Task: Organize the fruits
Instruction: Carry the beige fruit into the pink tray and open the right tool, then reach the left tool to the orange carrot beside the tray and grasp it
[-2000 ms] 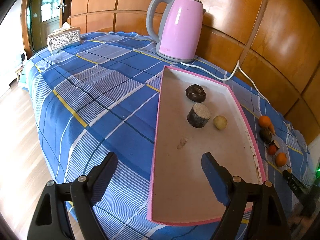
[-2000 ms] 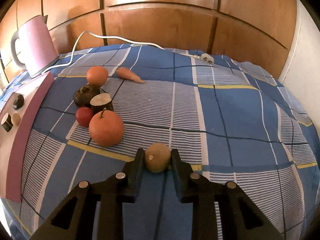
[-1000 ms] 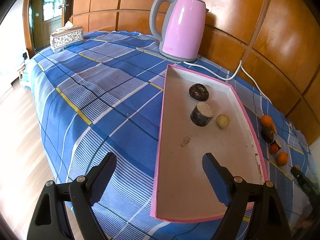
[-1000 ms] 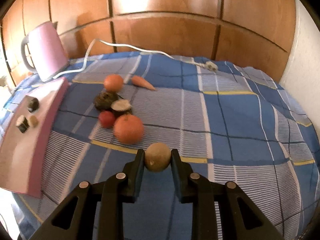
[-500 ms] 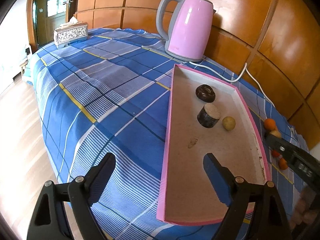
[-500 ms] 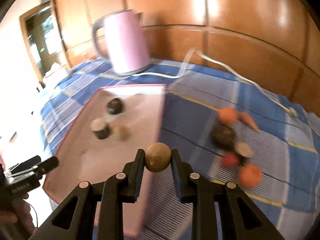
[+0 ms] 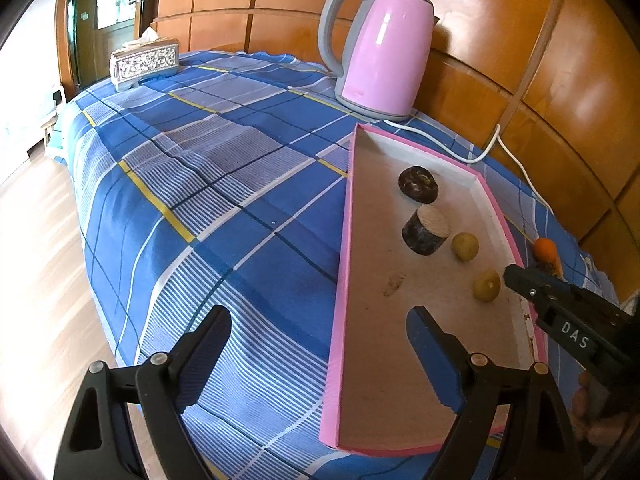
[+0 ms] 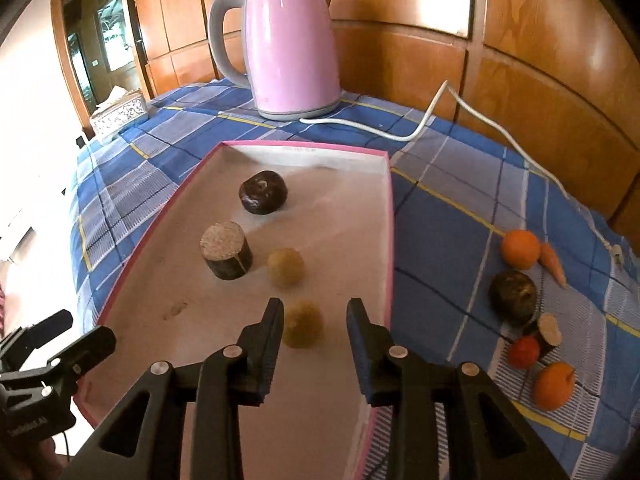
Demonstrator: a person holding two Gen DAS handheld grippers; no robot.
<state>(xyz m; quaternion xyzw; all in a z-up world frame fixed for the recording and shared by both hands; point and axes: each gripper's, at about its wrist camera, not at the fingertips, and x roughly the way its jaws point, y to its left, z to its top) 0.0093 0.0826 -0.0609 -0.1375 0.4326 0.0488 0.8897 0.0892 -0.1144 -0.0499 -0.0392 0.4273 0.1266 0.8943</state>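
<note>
Surface: a surface under a blue checked cloth (image 7: 224,184) carries everything; it backs onto wood panelling.
Tray: a long pink-rimmed tray (image 8: 390,216) lies on the cloth, its far end near the pink kettle (image 8: 290,40). This is where the fruits are being gathered.
Right claw (image 8: 316,326): it hangs over the near right part of the tray and its jaws are opening. A small tan round fruit (image 8: 303,324) sits between them, clear of both pads and blurred, so it looks just released onto the tray floor.
Left claw (image 7: 320,340): spread wide and empty, poised over the tray's near left rim and the cloth.
Step in hand: releasing the tan fruit. Judgement: let the jaws part fully before lifting, then rise straight up so a pad does not nudge the fruit; being round, it is likely to roll.
Already in tray: a dark round fruit (image 8: 263,192), a dark cut piece with a pale top (image 8: 226,250), and a second tan fruit (image 8: 285,266).
Outside the tray: on the cloth to the tray's right lie two oranges (image 8: 520,249), a carrot (image 8: 553,262), a dark fruit (image 8: 514,292), a cut piece and a small red fruit (image 8: 524,352).
Right view only: the whole waiting pile, and the gap between pads and fruit.
Left view only: the released fruit (image 7: 487,286) resting on the tray floor just beside the right claw's tip, close to the right rim; a tissue box (image 7: 144,62) stands at the far corner.
</note>
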